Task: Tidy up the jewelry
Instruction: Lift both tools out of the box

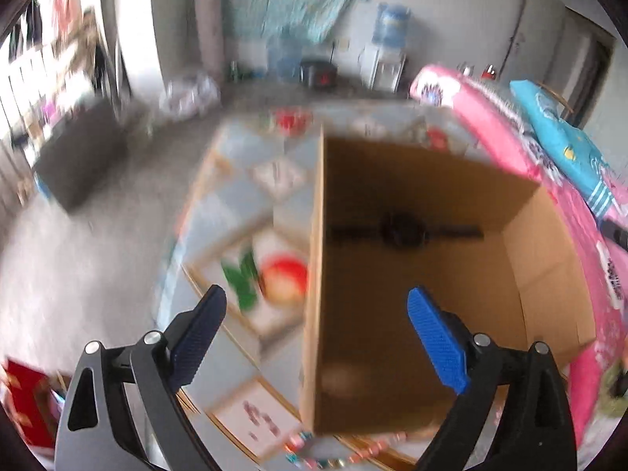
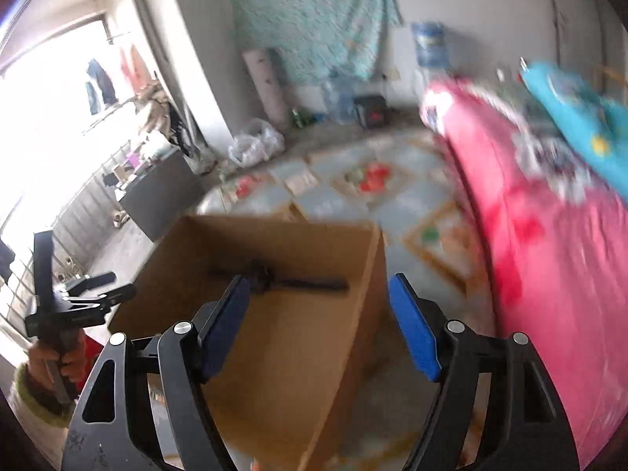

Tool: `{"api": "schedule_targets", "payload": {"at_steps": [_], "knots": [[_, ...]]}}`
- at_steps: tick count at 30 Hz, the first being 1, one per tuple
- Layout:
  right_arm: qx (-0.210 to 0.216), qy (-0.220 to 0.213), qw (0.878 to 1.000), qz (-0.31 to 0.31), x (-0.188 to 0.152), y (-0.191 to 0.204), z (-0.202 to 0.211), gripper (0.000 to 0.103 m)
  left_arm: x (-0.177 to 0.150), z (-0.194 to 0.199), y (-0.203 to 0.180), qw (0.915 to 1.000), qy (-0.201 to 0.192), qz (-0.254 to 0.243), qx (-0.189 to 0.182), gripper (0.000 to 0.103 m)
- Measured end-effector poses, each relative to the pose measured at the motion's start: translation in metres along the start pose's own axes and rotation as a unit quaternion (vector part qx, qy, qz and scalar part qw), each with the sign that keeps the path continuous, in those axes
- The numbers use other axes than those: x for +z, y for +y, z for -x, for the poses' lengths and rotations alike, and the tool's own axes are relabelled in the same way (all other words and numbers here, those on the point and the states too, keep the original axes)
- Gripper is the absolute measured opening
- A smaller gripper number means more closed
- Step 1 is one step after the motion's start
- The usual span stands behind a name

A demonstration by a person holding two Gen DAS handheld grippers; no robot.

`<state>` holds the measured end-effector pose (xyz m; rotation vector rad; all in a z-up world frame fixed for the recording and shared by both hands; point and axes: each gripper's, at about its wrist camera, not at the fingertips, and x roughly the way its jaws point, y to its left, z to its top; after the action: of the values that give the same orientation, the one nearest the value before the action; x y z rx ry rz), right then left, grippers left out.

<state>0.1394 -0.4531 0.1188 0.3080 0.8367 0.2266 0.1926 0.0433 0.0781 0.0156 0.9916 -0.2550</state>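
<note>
Fingers (image 1: 437, 343) wide apart, empty.

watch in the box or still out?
In. The black wristwatch lies flat, strap spread out, on the floor of the open cardboard box; neither tool holds it.

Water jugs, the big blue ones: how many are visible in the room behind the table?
2. One water jug stands on top of the white dispenser at the far wall. The second jug stands on the floor left of it. More may be hidden behind the pink bedding.
</note>
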Motion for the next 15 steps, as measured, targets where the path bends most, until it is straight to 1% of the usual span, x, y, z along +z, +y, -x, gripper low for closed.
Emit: {"api": "schedule_targets", "payload": {"at_steps": [2, 5, 7, 8, 9, 10, 12, 15], "knots": [[0.008, 0.018, 1.0, -0.019, -0.016, -0.005, -0.006, 0.07, -0.014, -0.01, 0.003, 0.9992, 0.02, 0.024, -0.024, 0.092], [0.005, 0.051, 0.998, -0.029, -0.032, -0.006, -0.023, 0.07, -0.028, -0.02, -0.002, 0.996, 0.038, 0.05, -0.063, 0.092], [0.02, 0.073, 0.997, -0.034, -0.039, -0.006, -0.031, 0.07, -0.034, -0.023, -0.008, 0.9934, 0.045, 0.057, -0.089, 0.092], [0.034, 0.084, 0.995, -0.039, -0.045, -0.005, -0.034, 0.07, -0.037, -0.022, -0.013, 0.9955, 0.039, 0.05, -0.07, 0.092], [0.046, 0.095, 0.993, -0.047, -0.048, -0.004, -0.037, 0.07, -0.039, -0.022, -0.017, 0.9965, 0.038, 0.042, -0.061, 0.092], [0.037, 0.091, 0.994, -0.042, -0.049, 0.0, -0.035, 0.069, -0.04, -0.021, -0.02, 0.9968, 0.038, 0.041, -0.057, 0.092], [0.023, 0.09, 0.995, -0.031, -0.049, 0.004, -0.031, 0.069, -0.045, -0.018, -0.022, 0.9962, 0.042, 0.046, -0.062, 0.092], [0.028, 0.093, 0.995, -0.031, -0.051, 0.0, -0.03, 0.069, -0.055, -0.012, -0.027, 0.9959, 0.044, 0.047, -0.064, 0.092]]}}
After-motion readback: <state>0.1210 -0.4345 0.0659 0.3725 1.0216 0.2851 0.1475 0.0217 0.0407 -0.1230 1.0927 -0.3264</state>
